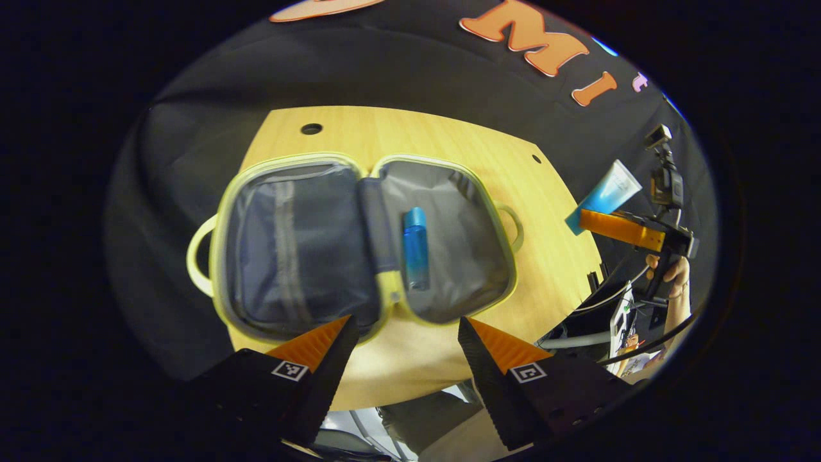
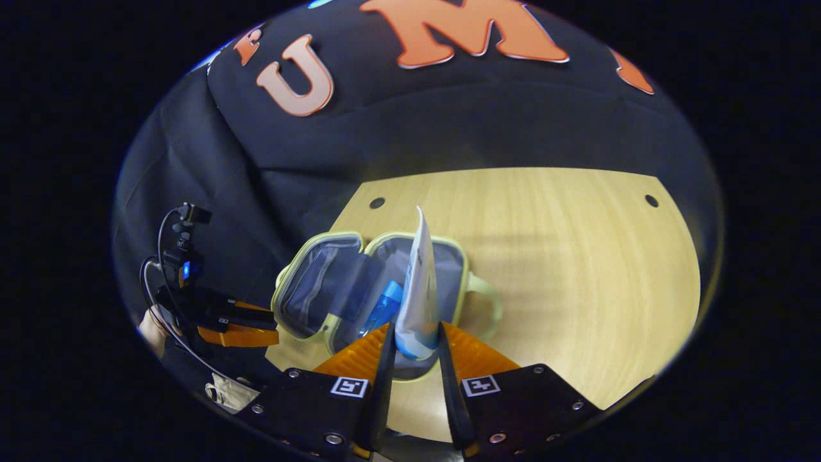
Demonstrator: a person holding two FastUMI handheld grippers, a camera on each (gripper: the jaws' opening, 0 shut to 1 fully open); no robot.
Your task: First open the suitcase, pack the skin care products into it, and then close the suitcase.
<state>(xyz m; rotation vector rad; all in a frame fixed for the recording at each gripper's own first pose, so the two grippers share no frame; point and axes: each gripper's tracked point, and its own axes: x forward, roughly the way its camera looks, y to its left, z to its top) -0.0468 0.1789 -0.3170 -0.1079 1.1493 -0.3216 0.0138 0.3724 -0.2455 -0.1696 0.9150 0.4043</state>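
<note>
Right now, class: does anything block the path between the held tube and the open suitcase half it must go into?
Nothing visible does. The right tool grips the tube above the open suitcase; only the blue bottle lies in that half, leaving room beside it.

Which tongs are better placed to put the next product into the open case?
Right. The right tongs already grip the tube above the open suitcase, where the blue bottle lies. The left tongs are open and empty.

Table: you face a pale wooden table (image 2: 577,256) with small round holes (image 2: 377,203) near its far corners | Wall: black cloth (image 1: 397,70) hangs right behind the table.
</note>
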